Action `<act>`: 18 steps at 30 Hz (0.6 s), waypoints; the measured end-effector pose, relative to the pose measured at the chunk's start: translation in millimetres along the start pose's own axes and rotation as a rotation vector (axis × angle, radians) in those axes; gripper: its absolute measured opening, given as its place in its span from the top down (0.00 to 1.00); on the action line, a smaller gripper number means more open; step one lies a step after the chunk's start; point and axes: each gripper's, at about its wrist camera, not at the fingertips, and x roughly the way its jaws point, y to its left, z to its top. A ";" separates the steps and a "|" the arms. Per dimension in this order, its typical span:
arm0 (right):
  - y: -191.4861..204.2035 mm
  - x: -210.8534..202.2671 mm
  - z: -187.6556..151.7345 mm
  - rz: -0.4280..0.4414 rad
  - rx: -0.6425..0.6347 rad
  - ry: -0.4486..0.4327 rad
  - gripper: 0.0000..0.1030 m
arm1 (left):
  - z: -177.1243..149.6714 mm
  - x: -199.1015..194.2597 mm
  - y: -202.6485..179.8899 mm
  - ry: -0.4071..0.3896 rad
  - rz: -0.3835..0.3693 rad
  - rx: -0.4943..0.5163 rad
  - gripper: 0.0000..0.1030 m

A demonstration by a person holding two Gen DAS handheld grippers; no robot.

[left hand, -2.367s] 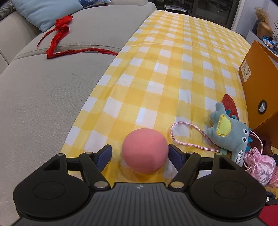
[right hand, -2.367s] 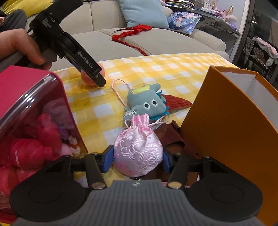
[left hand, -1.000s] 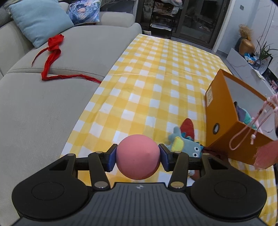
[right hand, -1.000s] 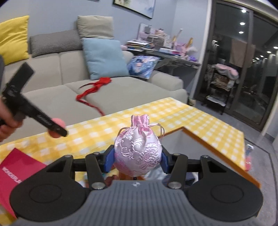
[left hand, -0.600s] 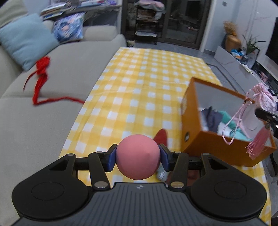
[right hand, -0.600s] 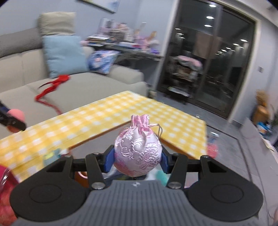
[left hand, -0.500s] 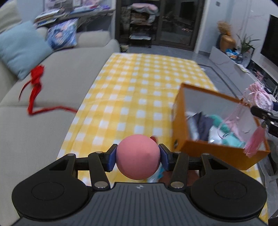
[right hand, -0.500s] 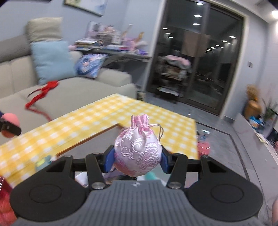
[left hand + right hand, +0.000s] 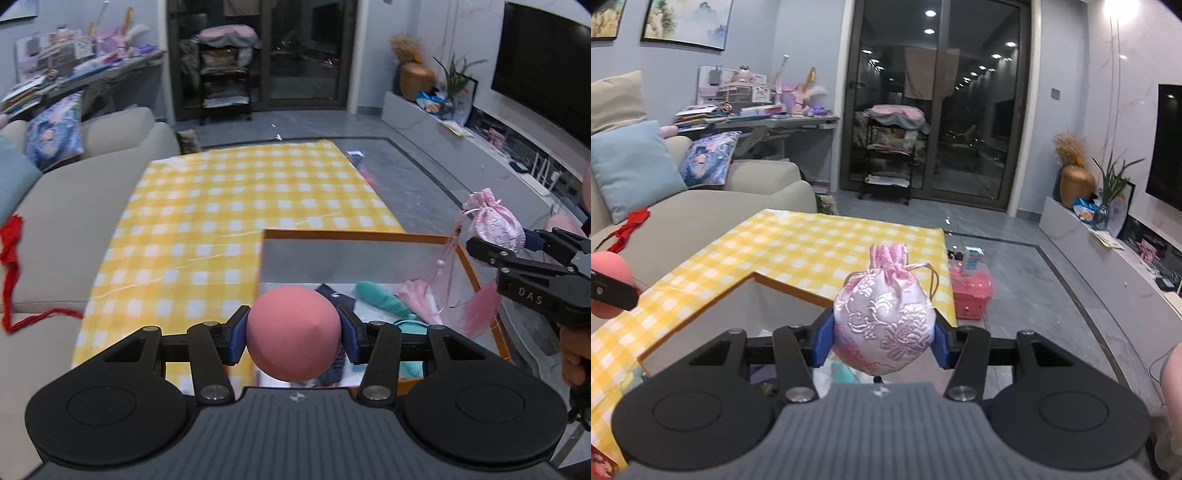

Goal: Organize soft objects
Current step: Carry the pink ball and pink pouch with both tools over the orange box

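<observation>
My left gripper [image 9: 293, 336] is shut on a pink foam ball [image 9: 293, 334] and holds it above the near left corner of an open orange box [image 9: 354, 235]. My right gripper [image 9: 882, 341] is shut on a pink embroidered drawstring pouch [image 9: 882, 326], held above the same box [image 9: 783, 288]. The pouch also shows in the left wrist view [image 9: 493, 227] over the box's right side, its cord and tassel [image 9: 478, 310] hanging down. The ball shows at the left edge of the right wrist view [image 9: 607, 290]. Soft items [image 9: 384, 304] lie inside the box.
The box stands on a yellow checked cloth [image 9: 236, 206] beside a beige sofa [image 9: 48, 236] with a red ribbon [image 9: 11, 254]. A small pink case [image 9: 971, 295] with a carton on it sits on the floor past the cloth's far edge.
Both grippers have lifted their objects off the cloth and carried them over the orange box. The ball and the pouch stay gripped.
</observation>
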 end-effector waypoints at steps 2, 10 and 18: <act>-3.3 5.6 -2.2 -0.006 0.002 0.018 0.50 | 5.8 12.2 -9.5 0.017 -0.011 0.014 0.45; -5.4 44.8 -20.2 0.053 0.019 0.162 0.50 | 13.0 67.5 -38.0 0.099 -0.013 0.074 0.45; 22.1 70.0 -31.3 0.145 0.009 0.256 0.49 | 1.8 116.0 -43.4 0.203 0.040 0.088 0.44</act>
